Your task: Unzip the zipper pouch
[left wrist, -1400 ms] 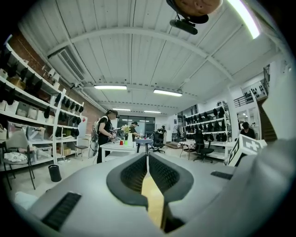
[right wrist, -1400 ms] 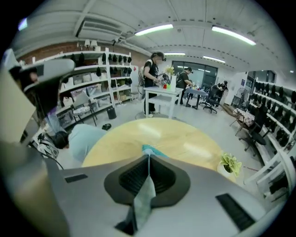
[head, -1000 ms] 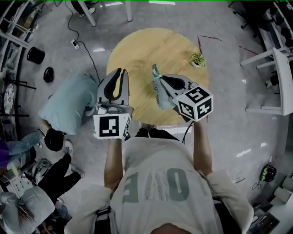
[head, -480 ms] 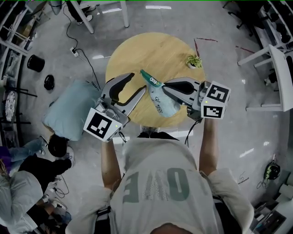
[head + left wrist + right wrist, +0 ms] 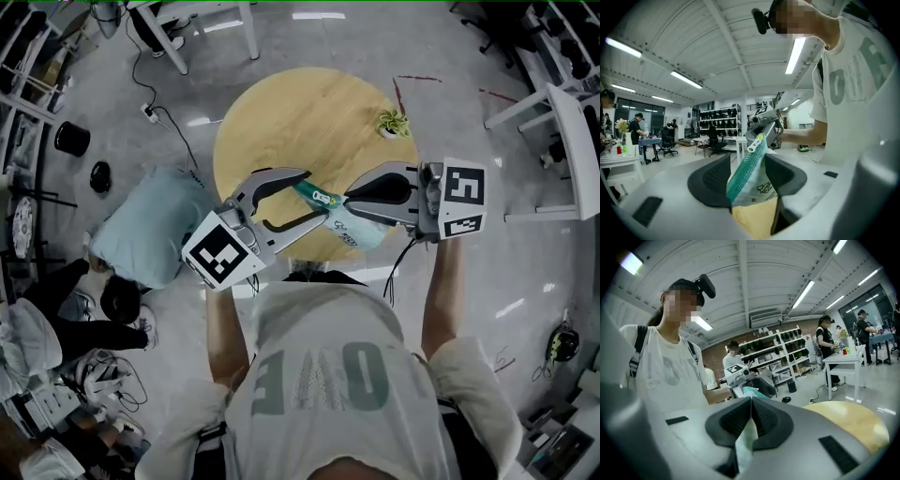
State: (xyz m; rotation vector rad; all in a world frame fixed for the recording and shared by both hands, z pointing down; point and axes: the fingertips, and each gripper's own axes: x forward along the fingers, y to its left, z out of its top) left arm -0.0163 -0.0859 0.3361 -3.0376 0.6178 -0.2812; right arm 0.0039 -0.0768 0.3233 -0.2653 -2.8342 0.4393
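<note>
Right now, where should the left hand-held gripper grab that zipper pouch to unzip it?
Probably the small white zipper pull at the far end of the teal zipper, approached from the left: the right hand-held gripper pinches the pouch, and the left hand-held gripper, jaws opening, straddles that edge.

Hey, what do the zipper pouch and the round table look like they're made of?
The pouch: probably thin soft plastic or coated fabric, matte pale with print; it sags and creases. Its zipper looks like teal moulded plastic teeth. The table: wood or wood-look laminate, satin; faint grain streaks show.
</note>
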